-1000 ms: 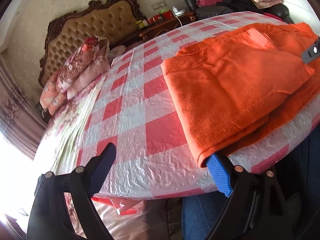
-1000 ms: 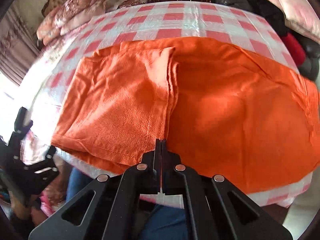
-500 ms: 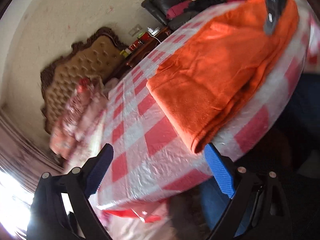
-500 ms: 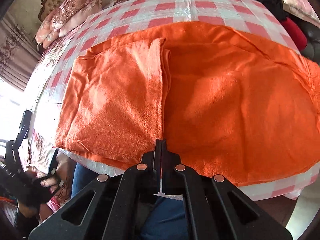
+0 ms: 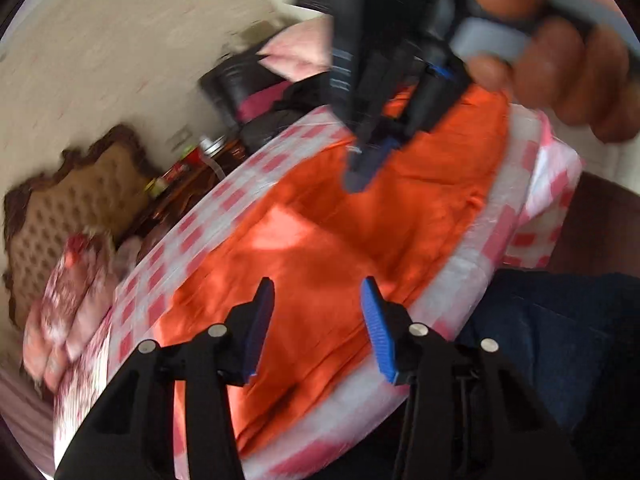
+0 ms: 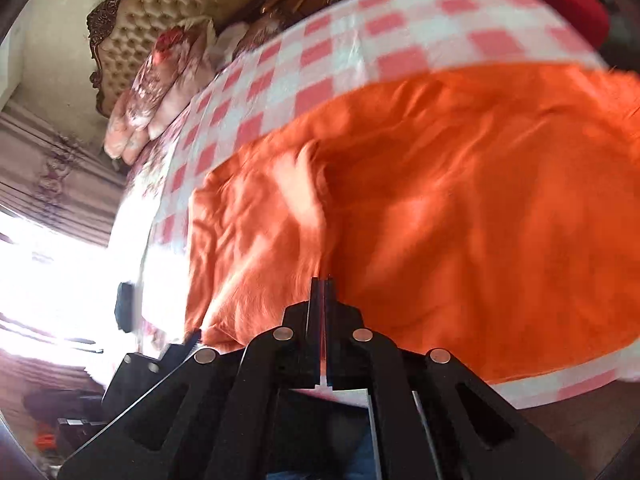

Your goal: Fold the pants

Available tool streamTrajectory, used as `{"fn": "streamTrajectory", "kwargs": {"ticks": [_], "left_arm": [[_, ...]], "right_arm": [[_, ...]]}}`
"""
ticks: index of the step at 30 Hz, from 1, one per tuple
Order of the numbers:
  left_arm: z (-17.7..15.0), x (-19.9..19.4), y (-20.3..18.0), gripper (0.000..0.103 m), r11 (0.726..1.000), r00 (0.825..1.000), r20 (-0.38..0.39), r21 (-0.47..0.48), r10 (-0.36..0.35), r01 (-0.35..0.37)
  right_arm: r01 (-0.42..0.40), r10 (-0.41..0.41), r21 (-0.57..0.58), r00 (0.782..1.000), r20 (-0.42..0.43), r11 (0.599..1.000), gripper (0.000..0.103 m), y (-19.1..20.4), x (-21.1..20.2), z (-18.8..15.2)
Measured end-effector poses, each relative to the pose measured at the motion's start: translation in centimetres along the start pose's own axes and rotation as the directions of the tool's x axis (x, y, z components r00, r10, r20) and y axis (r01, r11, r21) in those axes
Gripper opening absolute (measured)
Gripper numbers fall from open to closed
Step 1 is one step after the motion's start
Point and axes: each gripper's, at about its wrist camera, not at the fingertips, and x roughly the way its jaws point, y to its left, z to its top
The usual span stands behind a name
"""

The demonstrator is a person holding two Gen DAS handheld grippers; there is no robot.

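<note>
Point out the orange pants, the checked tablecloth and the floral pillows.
orange pants (image 6: pixel 460 220), right wrist view: middle of the spread cloth.
checked tablecloth (image 6: pixel 340 60), right wrist view: bare stretch beyond the pants.
floral pillows (image 6: pixel 156 84), right wrist view: the pile's middle, before the headboard.

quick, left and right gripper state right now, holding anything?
left gripper: jaws apart and closing, nothing pinched; the orange pants lie beyond its tips.
right gripper: shut, over the pants' near edge; a pinch cannot be told.
</note>
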Motion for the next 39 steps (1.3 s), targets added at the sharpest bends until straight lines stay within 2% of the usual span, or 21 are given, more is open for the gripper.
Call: {"fn": "streamTrajectory", "kwargs": {"ticks": [2, 4, 6, 7, 12, 14, 15, 16, 18, 19, 21, 22, 25, 29, 30, 34, 37, 39], "left_arm": [[0.2, 1.9, -1.2, 0.045, 0.999, 1.000, -0.028, 0.053, 0.004, -0.003], [0.0, 3.2, -2.0, 0.043, 0.994, 0.998, -0.063, 0.113, -0.004, 0.011], [0.0, 3.5, -1.8, 0.034, 0.996, 0.997, -0.080, 0.090, -0.004, 0.012], [0.1, 3.7, -1.5, 0.026, 0.997, 0.996, -0.092, 0.078, -0.010, 0.017], [0.2, 4.3, -2.4, 0.025, 0.995, 0.993, -0.113, 0.099, 0.012, 0.000], [0.1, 5.1, -2.4, 0.018, 0.993, 0.989, -0.140, 0.111, 0.046, -0.030], [0.5, 5.0, -1.2, 0.018, 0.999, 0.990, -0.140, 0.037, 0.028, -0.023], [0.6, 4.7, 1.2, 0.016, 0.994, 0.990, -0.143, -0.107, -0.017, 0.002], [0.5, 4.7, 4.0, 0.016, 0.967, 0.987, -0.138, -0.249, -0.085, 0.049], [0.3, 5.0, 4.8, 0.016, 0.954, 0.984, -0.135, -0.291, -0.118, 0.074], [-0.2, 5.5, 6.0, 0.013, 0.912, 0.971, -0.120, -0.382, -0.208, 0.148], [-0.6, 5.8, 6.6, 0.008, 0.881, 0.963, -0.112, -0.439, -0.246, 0.174], [-1.4, 6.1, 8.0, 0.006, 0.812, 0.958, -0.115, -0.564, -0.261, 0.153], [-2.2, 6.1, 9.3, 0.006, 0.768, 0.959, -0.099, -0.623, -0.267, 0.149], [-2.2, 5.8, 9.5, 0.006, 0.765, 0.960, -0.097, -0.627, -0.262, 0.145], [-2.1, 4.9, 9.9, 0.006, 0.766, 0.965, -0.086, -0.627, -0.248, 0.141], [-1.9, 4.8, 9.6, 0.006, 0.787, 0.968, -0.091, -0.603, -0.233, 0.132], [-2.0, 4.6, 9.5, 0.006, 0.776, 0.968, -0.086, -0.616, -0.235, 0.134]], "right_arm": [[-0.030, 0.030, 0.018, 1.000, 0.003, 0.999, 0.003, -0.7, -0.4, 0.1], [-0.016, 0.016, 0.029, 1.000, 0.012, 0.999, 0.006, -1.4, -0.7, 0.3], [-0.001, 0.001, 0.026, 1.000, 0.009, 1.000, 0.010, -1.7, -0.6, 0.2], [0.003, -0.003, 0.027, 1.000, 0.001, 1.000, 0.010, -1.8, -0.4, 0.1], [0.028, -0.028, 0.025, 0.999, -0.016, 0.999, 0.010, -2.3, 0.7, 0.0], [0.028, -0.028, 0.020, 0.999, -0.018, 0.999, 0.010, -2.3, 0.9, -0.3], [0.029, -0.029, 0.019, 0.999, -0.020, 0.999, 0.010, -2.3, 0.9, -0.3], [0.032, -0.032, 0.014, 0.999, -0.021, 0.999, 0.010, -2.3, 0.8, -0.4], [0.030, -0.030, 0.006, 0.999, -0.027, 1.000, 0.011, -2.4, 0.9, -0.5], [0.023, -0.023, 0.005, 0.999, -0.037, 1.000, 0.011, -2.4, 1.0, -0.6], [-0.009, 0.008, -0.011, 0.997, -0.078, 1.000, 0.011, -2.0, 2.0, -0.9], [-0.029, 0.026, -0.024, 0.993, -0.114, 0.999, 0.011, -1.5, 2.7, -1.1], [-0.094, 0.087, -0.030, 0.981, -0.174, 0.995, 0.011, -0.5, 4.0, -1.9], [-0.119, 0.113, -0.014, 0.970, -0.216, 0.993, 0.011, 0.3, 5.7, -2.5], [-0.121, 0.114, -0.015, 0.968, -0.224, 0.993, 0.011, 0.6, 6.1, -2.6], [-0.100, 0.089, -0.034, 0.970, -0.227, 0.994, 0.011, 1.5, 7.1, -2.6], [-0.106, 0.095, -0.046, 0.974, -0.204, 0.993, 0.011, 1.9, 6.7, -2.5], [-0.138, 0.131, -0.026, 0.973, -0.190, 0.990, 0.011, 1.8, 6.2, -2.3]]}}
